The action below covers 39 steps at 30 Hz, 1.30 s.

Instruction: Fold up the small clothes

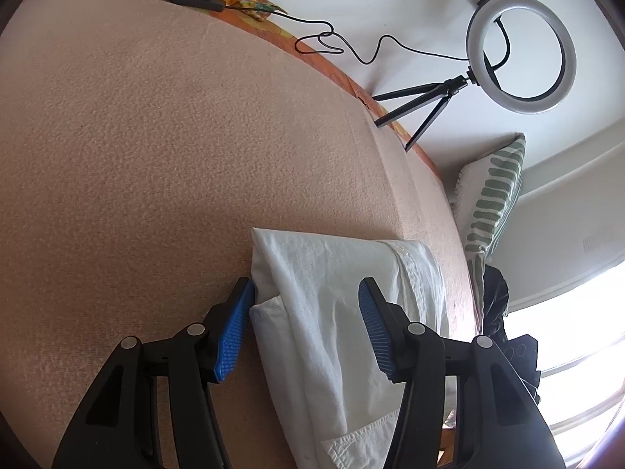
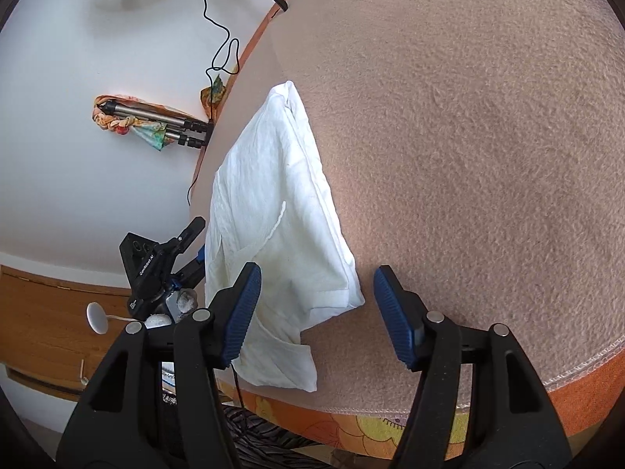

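white garment (image 1: 332, 312) folded, lower end cut off

Daylight is filling both views evenly and brightly. In the left wrist view a window (image 1: 578, 355) is glaring white and losing all detail. Shadows are staying soft and faint. Both pictures are looking sharp, but the fisheye lens is bending straight lines, and dark corners are framing each picture.
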Motion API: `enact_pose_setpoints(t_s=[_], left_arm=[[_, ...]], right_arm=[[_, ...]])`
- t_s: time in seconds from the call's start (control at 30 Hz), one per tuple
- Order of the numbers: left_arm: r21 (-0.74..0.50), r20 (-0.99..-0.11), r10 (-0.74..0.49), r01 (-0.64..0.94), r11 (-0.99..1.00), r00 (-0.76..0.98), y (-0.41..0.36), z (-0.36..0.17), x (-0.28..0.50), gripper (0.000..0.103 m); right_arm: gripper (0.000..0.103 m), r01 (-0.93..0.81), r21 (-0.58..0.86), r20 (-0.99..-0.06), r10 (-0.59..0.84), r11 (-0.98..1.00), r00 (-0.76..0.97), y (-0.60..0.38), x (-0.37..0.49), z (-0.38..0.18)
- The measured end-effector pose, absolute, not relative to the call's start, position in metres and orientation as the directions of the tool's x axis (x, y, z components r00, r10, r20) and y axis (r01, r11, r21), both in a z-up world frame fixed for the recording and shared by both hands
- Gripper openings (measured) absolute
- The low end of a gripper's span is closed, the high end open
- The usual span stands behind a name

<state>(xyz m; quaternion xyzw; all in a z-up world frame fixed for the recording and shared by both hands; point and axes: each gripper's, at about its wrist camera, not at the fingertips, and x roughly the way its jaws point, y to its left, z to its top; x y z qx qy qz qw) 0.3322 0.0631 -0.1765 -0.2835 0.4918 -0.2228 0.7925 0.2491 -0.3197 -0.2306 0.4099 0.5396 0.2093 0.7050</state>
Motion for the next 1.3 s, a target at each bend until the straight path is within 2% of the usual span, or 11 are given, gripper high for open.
enact_pose_setpoints(t_s=[0.17, 0.4, 0.5, 0.53, 0.57, 0.63, 0.77, 1.03, 1.3], left_arm=[[-0.638, -0.669, -0.609, 0.09, 0.765, 0.427, 0.057, -0.175, 0.332, 0.049], [-0.551, -0.712, -0.534, 0.109, 0.828, 0.456, 0.049, -0.174, 0.329, 0.027], [-0.523, -0.717, -0.509, 0.116, 0.845, 0.476, 0.046, -0.172, 0.327, 0.016], [-0.505, -0.719, -0.496, 0.125, 0.854, 0.487, 0.043, -0.17, 0.326, 0.015], [-0.483, -0.721, -0.481, 0.136, 0.865, 0.499, 0.041, -0.167, 0.324, 0.014], [-0.423, -0.726, -0.443, 0.165, 0.891, 0.526, 0.033, -0.16, 0.319, 0.013], [-0.303, -0.727, -0.373, 0.218, 0.928, 0.577, 0.021, -0.148, 0.309, 0.011], [-0.172, -0.681, -0.321, 0.283, 0.944, 0.658, 0.009, -0.127, 0.29, 0.008], [-0.143, -0.635, -0.337, 0.322, 0.936, 0.695, -0.002, -0.11, 0.276, 0.007]], right_arm=[[0.064, 0.121, 0.806, -0.582, 0.736, 0.58, 0.346, -0.309, 0.248, -0.228], [0.064, 0.128, 0.824, -0.557, 0.745, 0.553, 0.366, -0.309, 0.248, -0.229], [0.048, 0.149, 0.823, -0.561, 0.741, 0.549, 0.368, -0.314, 0.25, -0.233], [0.036, 0.149, 0.814, -0.574, 0.734, 0.562, 0.364, -0.315, 0.251, -0.233], [0.026, 0.146, 0.805, -0.585, 0.729, 0.575, 0.356, -0.313, 0.252, -0.233], [0.02, 0.13, 0.78, -0.614, 0.708, 0.612, 0.348, -0.308, 0.252, -0.232], [0.013, 0.044, 0.687, -0.686, 0.627, 0.726, 0.369, -0.294, 0.249, -0.211], [0.01, -0.101, 0.486, -0.761, 0.477, 0.868, 0.439, -0.267, 0.238, -0.171], [0.009, -0.202, 0.317, -0.771, 0.376, 0.926, 0.514, -0.25, 0.222, -0.148]])
